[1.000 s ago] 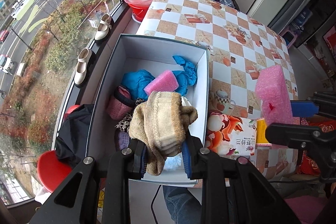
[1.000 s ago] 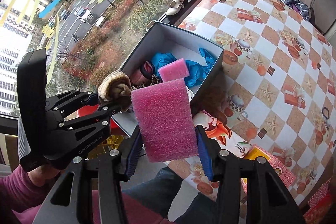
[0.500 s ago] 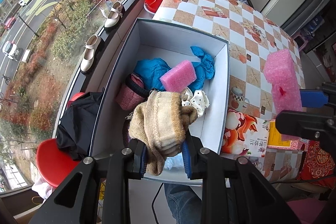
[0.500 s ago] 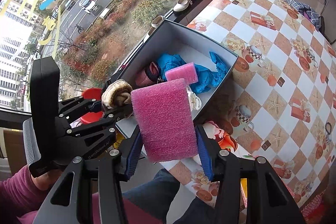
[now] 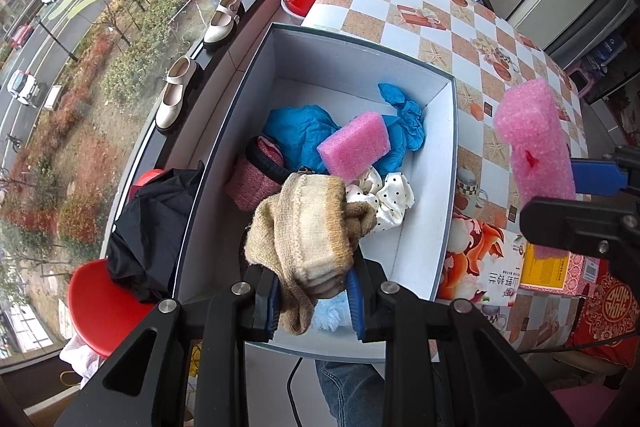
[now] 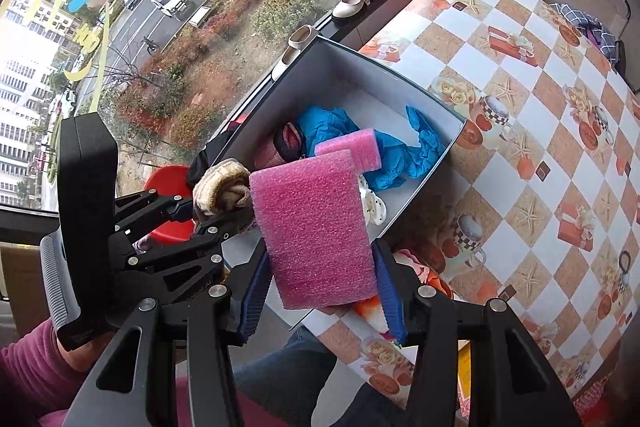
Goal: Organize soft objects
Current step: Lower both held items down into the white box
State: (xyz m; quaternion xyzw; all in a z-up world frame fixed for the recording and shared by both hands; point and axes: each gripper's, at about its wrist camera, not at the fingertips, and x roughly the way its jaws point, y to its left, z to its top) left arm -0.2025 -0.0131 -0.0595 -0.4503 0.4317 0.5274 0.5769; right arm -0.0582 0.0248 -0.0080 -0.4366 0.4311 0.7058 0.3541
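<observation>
Over the box (image 5: 352, 59), hand-held grippers clamped.

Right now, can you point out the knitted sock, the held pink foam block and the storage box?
knitted sock (image 5: 308, 227): left wrist view, its ribbed middle.
held pink foam block (image 6: 316, 231): right wrist view, centre of its broad face.
storage box (image 5: 352, 63): left wrist view, inner far wall.

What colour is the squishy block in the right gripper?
Pink. The foam block shows best in the right wrist view.
</observation>
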